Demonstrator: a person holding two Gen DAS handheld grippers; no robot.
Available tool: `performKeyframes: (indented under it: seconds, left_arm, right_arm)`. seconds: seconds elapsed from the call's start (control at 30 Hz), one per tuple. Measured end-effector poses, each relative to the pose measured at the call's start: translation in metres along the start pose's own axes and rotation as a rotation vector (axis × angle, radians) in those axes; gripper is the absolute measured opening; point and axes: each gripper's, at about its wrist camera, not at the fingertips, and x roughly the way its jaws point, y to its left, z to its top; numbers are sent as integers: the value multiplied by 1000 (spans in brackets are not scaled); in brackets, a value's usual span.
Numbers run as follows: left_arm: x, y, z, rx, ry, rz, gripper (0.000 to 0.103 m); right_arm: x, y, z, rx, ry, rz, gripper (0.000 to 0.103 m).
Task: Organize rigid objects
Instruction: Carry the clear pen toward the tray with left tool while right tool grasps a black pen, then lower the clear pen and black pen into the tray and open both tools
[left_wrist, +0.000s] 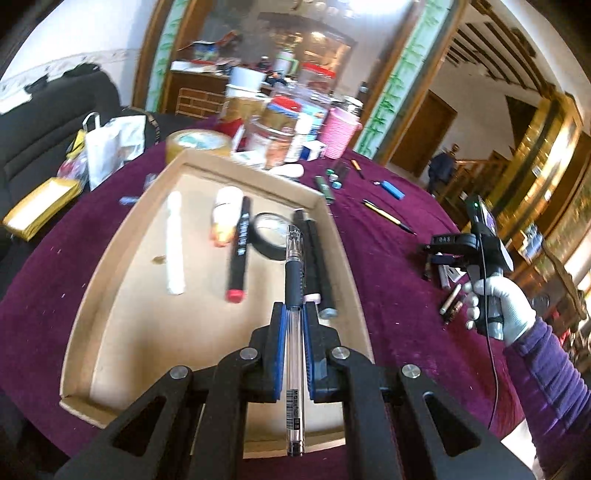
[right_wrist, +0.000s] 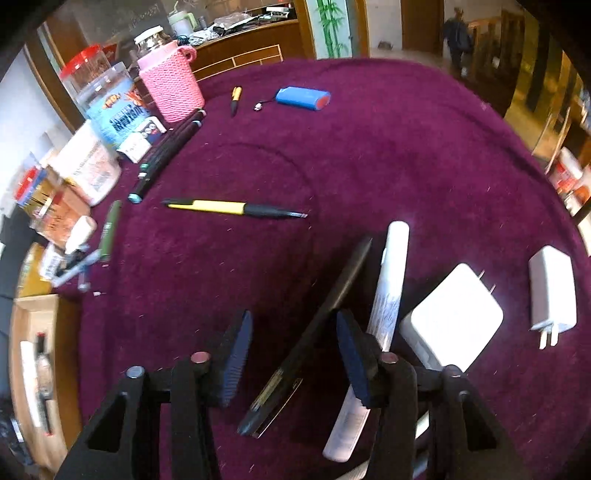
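- While the left gripper (left_wrist: 294, 314) is hanging over the cardboard tray (left_wrist: 110, 266), its blue-padded jaws are sitting narrowly closed on a clear pen (left_wrist: 294, 332), which is running lengthwise between them with its dark grip pointing forward.
- Lying in the tray are a white stick (left_wrist: 174, 243), a black marker with a red end (left_wrist: 238, 251), a roll of black tape (left_wrist: 271, 234) and dark pens (left_wrist: 317, 262) along the right wall.
- The right gripper (right_wrist: 291, 354) is spreading its jaws wide above the purple tablecloth (right_wrist: 369, 147), gripping nothing; a black pen (right_wrist: 314, 332) is lying between the pads, and a white tube (right_wrist: 388, 288) is passing under the right pad.
- Only the left wrist view is showing the gloved right hand (left_wrist: 495, 302) holding its gripper handle, well to the right of the tray.
- Only the right wrist view is showing two white chargers (right_wrist: 454, 317), a yellow-and-black pen (right_wrist: 229, 208), a blue battery pack (right_wrist: 303, 99) and a pink knitted cup (right_wrist: 171, 86).
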Motion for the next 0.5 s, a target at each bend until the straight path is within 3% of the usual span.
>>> performKeyframes:
  seconds: [0.03, 0.13, 0.33, 0.5]
  left_arm:
    - [-1, 4, -1, -12, -1, 5, 9]
    - [-6, 11, -2, -25, -4, 27, 9]
    - [-2, 29, 15, -35, 27, 119, 9]
    - [23, 43, 38, -34, 99, 171, 9]
  right_arm:
    - [0, 2, 0, -14, -12, -35, 18]
    - [-1, -5, -1, -8, -32, -16, 10]
    - [-33, -12, -11, 50, -65, 219, 10]
    - [-67, 17, -19, -7, -78, 371, 10]
